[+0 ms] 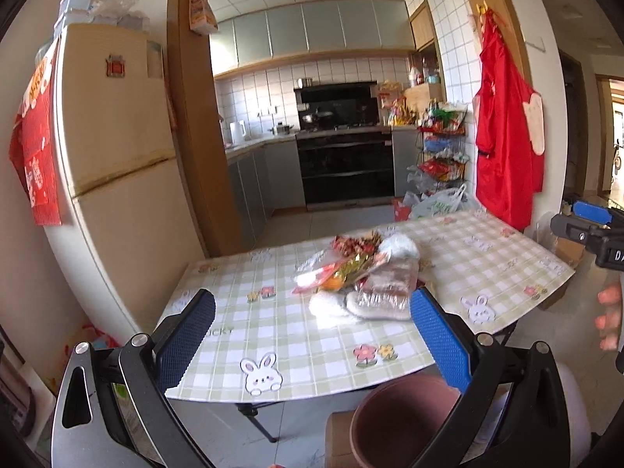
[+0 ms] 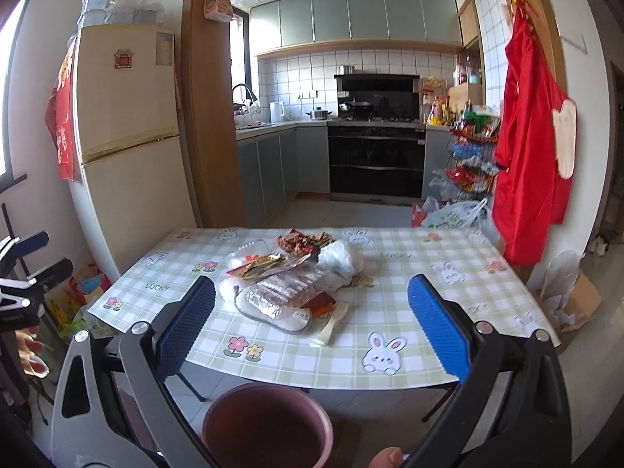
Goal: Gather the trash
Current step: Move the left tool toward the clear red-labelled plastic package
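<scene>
Centrally, the trash pile [image 2: 296,280] lay heaped on the table [image 2: 409,362], which bore a green-checked cloth printed with rabbits and flowers. The heap comprised a foil-lined wrapper [image 2: 280,292], a white plastic bag [image 2: 339,259], red and gold snack wrappers [image 2: 300,243], and a pale plastic fork [image 2: 329,325] lying just beside its near edge. In the left wrist view the same trash pile [image 1: 362,277] appeared blurred. A reddish-brown bin [image 2: 269,425] stood on the floor below the table's near edge. The right gripper [image 2: 310,331] hovered above the near edge with its jaws spread wide and nothing between them; the left gripper [image 1: 312,343] was likewise spread and empty. Beyond the table stood a cream refrigerator [image 2: 128,148], a black stove [image 2: 376,156], and a hanging red garment [image 2: 530,148].
</scene>
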Action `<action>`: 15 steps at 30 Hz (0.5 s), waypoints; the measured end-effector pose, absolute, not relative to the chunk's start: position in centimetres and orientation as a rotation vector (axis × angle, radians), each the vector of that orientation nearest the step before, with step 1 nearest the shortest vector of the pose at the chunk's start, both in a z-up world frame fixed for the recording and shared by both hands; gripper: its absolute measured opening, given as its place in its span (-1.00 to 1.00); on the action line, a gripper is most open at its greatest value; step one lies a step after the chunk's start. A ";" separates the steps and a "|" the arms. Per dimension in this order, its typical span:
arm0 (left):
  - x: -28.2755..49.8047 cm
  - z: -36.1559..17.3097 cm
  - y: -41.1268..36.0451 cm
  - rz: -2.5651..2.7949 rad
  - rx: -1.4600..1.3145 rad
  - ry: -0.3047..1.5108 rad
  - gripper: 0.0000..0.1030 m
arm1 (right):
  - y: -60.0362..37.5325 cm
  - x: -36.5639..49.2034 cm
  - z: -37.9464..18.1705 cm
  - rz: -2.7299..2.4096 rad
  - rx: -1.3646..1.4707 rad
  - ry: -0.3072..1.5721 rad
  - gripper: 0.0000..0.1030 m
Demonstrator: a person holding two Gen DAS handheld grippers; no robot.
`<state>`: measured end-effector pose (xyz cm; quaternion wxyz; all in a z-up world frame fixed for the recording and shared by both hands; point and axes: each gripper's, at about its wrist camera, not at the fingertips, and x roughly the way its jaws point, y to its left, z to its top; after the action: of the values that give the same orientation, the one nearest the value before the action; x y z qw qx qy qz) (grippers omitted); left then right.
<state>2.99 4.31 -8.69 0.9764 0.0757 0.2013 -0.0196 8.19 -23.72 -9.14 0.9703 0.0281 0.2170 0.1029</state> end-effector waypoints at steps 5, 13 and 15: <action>5.3 -12.4 5.8 -0.062 0.134 0.494 0.91 | -23.7 10.6 -12.6 0.204 0.072 0.522 0.90; 10.0 -16.5 7.3 -0.066 0.137 0.561 0.91 | -23.7 14.7 -16.9 0.183 0.029 0.629 0.90; 11.7 -17.4 7.6 -0.062 0.147 0.570 0.91 | -23.7 15.8 -17.6 0.178 0.011 0.644 0.90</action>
<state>11.66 7.64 -17.39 0.9566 0.0723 0.2807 -0.0307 15.83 -23.73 -17.57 0.9447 0.0054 0.3161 0.0875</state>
